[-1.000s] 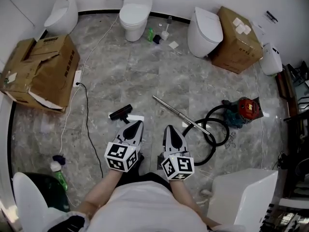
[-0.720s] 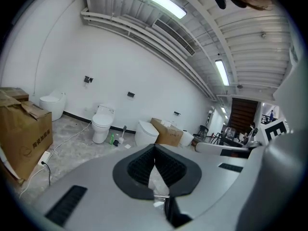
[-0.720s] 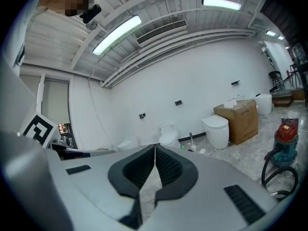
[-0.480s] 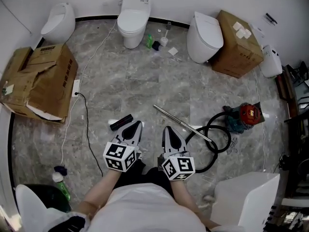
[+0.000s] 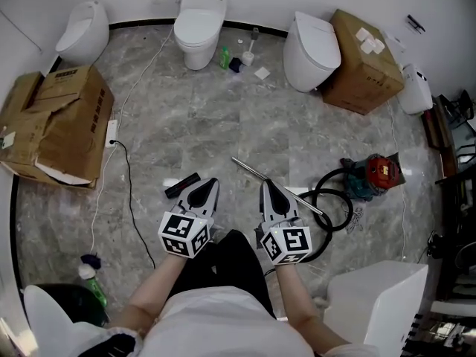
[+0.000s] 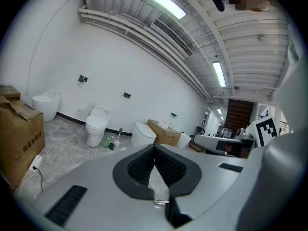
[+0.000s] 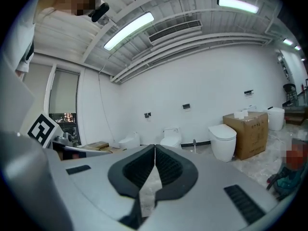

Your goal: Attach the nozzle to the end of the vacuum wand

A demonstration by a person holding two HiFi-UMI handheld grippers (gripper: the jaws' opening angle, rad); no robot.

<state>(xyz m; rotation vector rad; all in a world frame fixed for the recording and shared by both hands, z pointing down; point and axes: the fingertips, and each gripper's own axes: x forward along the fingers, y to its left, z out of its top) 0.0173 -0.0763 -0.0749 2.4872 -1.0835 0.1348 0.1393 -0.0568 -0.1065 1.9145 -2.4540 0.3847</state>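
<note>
In the head view the black nozzle [image 5: 183, 185] lies on the marble floor just left of my left gripper [image 5: 210, 182]. The silver wand [image 5: 249, 168] lies slantwise on the floor, its near end joined to a coiled black hose [image 5: 332, 200] that leads to the red and teal vacuum [image 5: 375, 173]. My right gripper [image 5: 265, 184] hangs over the wand's middle stretch. Both grippers are held low and nearly level, apart from nozzle and wand. The left gripper [image 6: 154, 148] and right gripper [image 7: 154, 150] each show their jaws shut with nothing between them.
Toilets [image 5: 197, 24] [image 5: 312, 50] line the far wall, with small bottles [image 5: 225, 56] between them. Cardboard boxes stand at the left [image 5: 56, 121] and back right [image 5: 364, 62]. A black cable [image 5: 130, 192] crosses the floor at left. A white fixture [image 5: 379, 296] is at lower right.
Both grippers have travelled forward over the floor. The nozzle and wand now lie closer to their tips, with the right gripper over the wand.
</note>
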